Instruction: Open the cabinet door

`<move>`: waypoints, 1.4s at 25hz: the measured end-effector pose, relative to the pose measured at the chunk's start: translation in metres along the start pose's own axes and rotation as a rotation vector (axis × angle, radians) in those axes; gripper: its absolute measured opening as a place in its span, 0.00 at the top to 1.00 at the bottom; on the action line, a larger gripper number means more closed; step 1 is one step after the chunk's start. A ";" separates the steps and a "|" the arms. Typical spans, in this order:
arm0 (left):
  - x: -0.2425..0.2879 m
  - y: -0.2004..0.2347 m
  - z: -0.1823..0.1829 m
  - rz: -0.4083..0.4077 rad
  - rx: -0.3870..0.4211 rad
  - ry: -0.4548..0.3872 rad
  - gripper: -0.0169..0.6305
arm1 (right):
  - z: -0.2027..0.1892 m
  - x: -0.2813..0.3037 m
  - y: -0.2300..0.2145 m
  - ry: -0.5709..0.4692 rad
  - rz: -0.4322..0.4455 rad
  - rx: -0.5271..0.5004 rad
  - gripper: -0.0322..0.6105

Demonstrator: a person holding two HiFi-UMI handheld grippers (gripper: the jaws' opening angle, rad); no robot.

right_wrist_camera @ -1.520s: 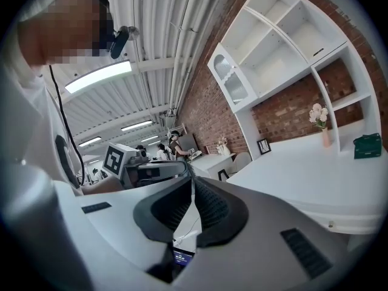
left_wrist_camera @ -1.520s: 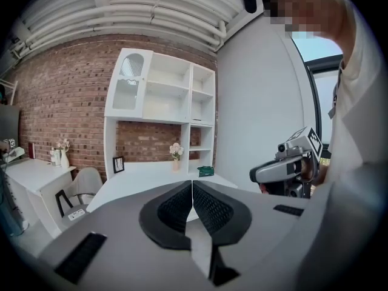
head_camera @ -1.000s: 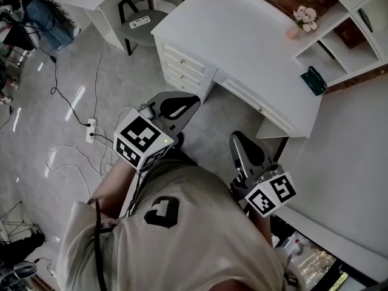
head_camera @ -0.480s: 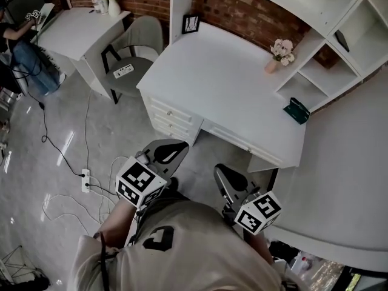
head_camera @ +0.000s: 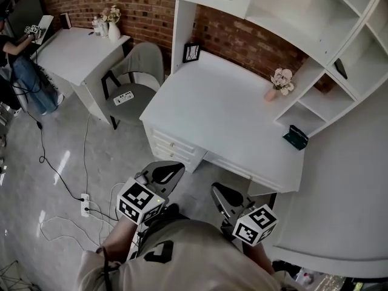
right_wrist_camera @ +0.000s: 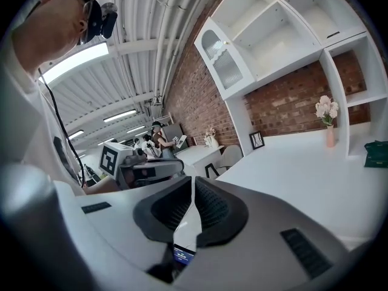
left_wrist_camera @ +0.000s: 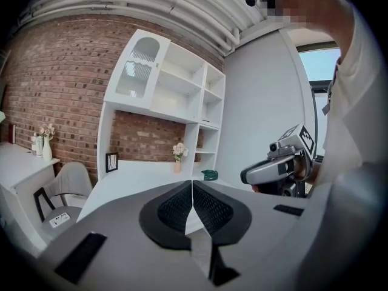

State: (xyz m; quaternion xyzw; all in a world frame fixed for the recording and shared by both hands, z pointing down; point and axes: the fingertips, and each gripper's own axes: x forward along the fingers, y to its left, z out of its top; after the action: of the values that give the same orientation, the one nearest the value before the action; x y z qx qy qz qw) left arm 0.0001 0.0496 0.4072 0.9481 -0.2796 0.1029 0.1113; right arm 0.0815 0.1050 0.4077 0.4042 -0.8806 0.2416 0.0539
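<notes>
Left gripper and right gripper were both closed, empty, well apart from the door. Door looked light, glazed, fragile; best pulled by its knob.

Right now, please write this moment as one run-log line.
left gripper: shut, empty | right gripper: shut, empty | cabinet door: closed, untouched

The white desk top lies mostly bare, leaving open air up to the glass-fronted cabinet door, with only a picture frame at its back left, a flower vase and green box by the shelves, and a grey chair beside its left end.
</notes>
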 end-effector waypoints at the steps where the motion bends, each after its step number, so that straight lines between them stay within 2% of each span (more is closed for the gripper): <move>1: -0.001 0.005 0.001 0.000 -0.001 -0.004 0.95 | 0.002 0.006 0.001 0.000 0.006 0.000 0.89; 12: -0.027 0.062 0.001 0.038 -0.034 -0.038 0.95 | 0.017 0.070 0.017 0.038 0.042 -0.026 0.89; 20: -0.039 0.078 -0.005 0.066 -0.063 -0.043 0.95 | 0.016 0.094 0.025 0.069 0.080 -0.032 0.89; 35: -0.003 0.088 0.002 0.092 -0.065 -0.018 0.95 | 0.032 0.108 -0.014 0.069 0.120 -0.005 0.89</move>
State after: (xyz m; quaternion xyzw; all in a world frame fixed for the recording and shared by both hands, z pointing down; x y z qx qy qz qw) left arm -0.0508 -0.0218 0.4184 0.9310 -0.3270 0.0904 0.1349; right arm 0.0234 0.0081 0.4160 0.3420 -0.9014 0.2558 0.0708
